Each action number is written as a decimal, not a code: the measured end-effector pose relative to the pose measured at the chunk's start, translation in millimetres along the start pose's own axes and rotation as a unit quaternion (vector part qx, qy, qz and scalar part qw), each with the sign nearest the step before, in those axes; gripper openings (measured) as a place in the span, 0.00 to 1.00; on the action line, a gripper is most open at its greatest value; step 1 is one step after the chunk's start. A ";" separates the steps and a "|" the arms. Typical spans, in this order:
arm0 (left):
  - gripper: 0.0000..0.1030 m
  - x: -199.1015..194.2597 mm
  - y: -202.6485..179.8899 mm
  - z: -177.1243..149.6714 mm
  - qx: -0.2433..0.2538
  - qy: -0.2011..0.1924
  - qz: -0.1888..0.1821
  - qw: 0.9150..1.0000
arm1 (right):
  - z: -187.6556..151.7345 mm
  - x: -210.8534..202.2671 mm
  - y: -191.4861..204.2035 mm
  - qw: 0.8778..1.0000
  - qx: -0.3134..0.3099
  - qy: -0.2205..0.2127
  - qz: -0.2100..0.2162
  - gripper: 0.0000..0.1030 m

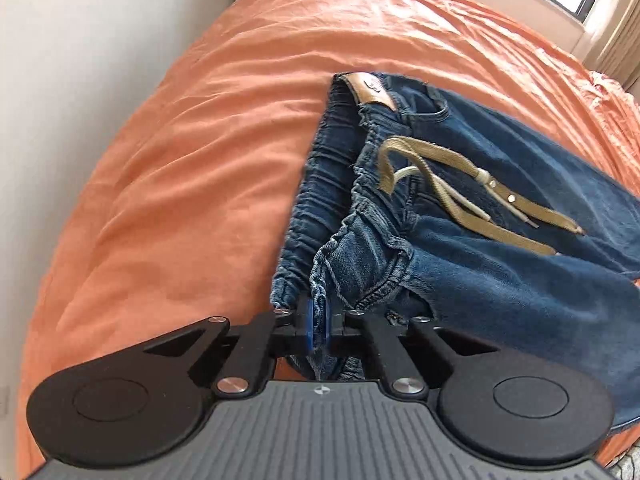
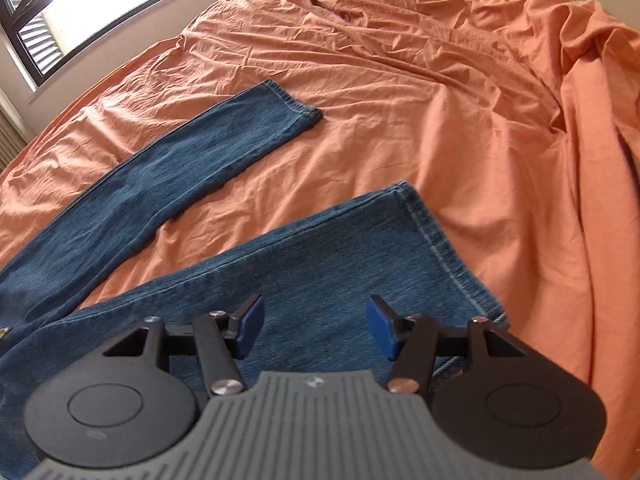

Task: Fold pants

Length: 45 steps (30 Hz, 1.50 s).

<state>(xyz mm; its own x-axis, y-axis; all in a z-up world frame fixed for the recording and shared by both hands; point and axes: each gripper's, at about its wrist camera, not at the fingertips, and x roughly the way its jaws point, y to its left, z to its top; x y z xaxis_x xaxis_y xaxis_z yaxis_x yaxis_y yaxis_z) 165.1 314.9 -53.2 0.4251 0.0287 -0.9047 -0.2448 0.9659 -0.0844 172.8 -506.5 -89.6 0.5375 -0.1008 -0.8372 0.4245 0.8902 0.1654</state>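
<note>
Blue jeans lie spread on an orange bed sheet. Their elastic waistband, with a tan leather patch and a tan drawstring, shows in the left wrist view. My left gripper is shut on the near end of the waistband. In the right wrist view the two legs lie apart: the far leg and the near leg. My right gripper is open and empty just above the near leg, close to its hem.
The orange sheet is rumpled and bunched at the right side. A window lies beyond the bed's far left edge. A white wall borders the bed in the left wrist view.
</note>
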 end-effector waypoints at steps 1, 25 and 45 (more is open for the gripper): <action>0.05 5.3 2.6 -0.7 0.001 0.012 0.014 1.000 | 0.4 -0.7 -7.9 1.000 0.005 -0.002 -0.006 0.54; 0.50 -52.0 -108.2 -55.9 0.395 -0.003 0.069 0.916 | -6.8 -18.0 -6.3 0.925 -0.348 0.152 0.011 0.46; 0.62 30.8 -162.7 -132.4 0.618 0.095 0.119 0.771 | -77.0 9.9 13.8 0.772 -0.614 0.162 -0.014 0.44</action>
<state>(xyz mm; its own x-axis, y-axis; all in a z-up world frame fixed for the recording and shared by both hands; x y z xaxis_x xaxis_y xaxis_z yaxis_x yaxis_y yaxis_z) 102.7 124.6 -122.6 0.3314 0.3184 -0.8881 0.7723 0.4491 0.4492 128.0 -461.0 -135.8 0.2448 -0.1889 -0.9510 -0.6851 0.6604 -0.3075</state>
